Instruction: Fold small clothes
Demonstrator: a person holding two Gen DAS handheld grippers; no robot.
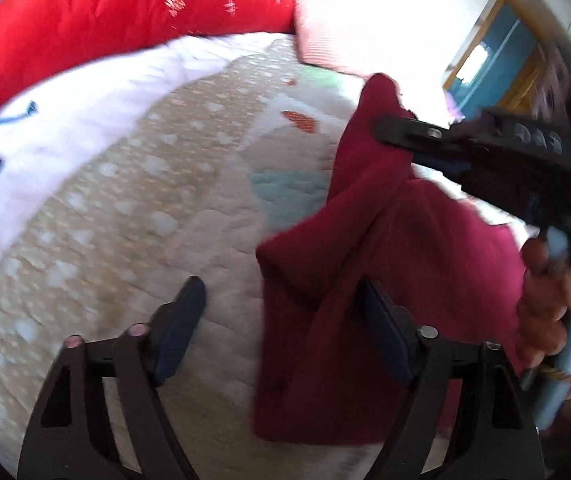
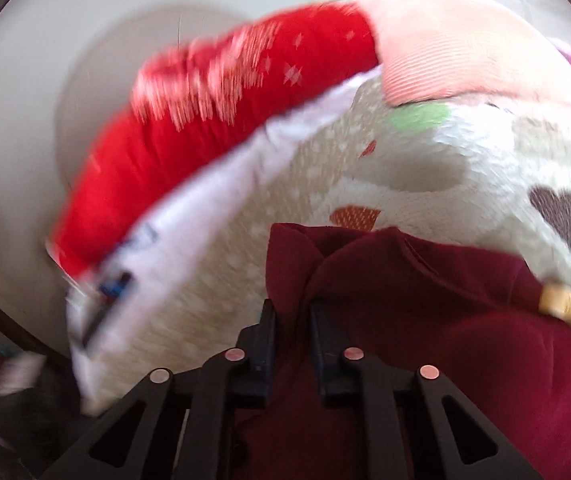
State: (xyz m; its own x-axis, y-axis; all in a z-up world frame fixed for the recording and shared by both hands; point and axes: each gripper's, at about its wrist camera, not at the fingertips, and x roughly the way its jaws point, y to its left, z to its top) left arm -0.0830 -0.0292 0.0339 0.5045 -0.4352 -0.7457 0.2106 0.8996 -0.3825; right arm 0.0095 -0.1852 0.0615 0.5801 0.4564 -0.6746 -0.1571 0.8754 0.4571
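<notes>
A dark red knitted garment [image 1: 345, 280] hangs bunched above a cream patterned blanket [image 1: 145, 220]. My right gripper [image 2: 291, 312] is shut on a fold of the dark red garment [image 2: 425, 320]; in the left wrist view it comes in from the right [image 1: 397, 136] and holds the cloth up by its top. My left gripper [image 1: 281, 304] is open, its fingers wide apart. Its right finger [image 1: 381, 328] touches the hanging cloth, its left finger [image 1: 181, 320] is over bare blanket. A brown tag or button [image 2: 559, 304] shows on the garment.
A bright red cushion with white snowflakes [image 1: 125, 20] lies at the back. A white cloth with blue marks [image 1: 65, 128] lies beside it on the blanket. A pink ribbed item [image 2: 445, 48] sits at the back right. A window [image 1: 485, 56] is at the far right.
</notes>
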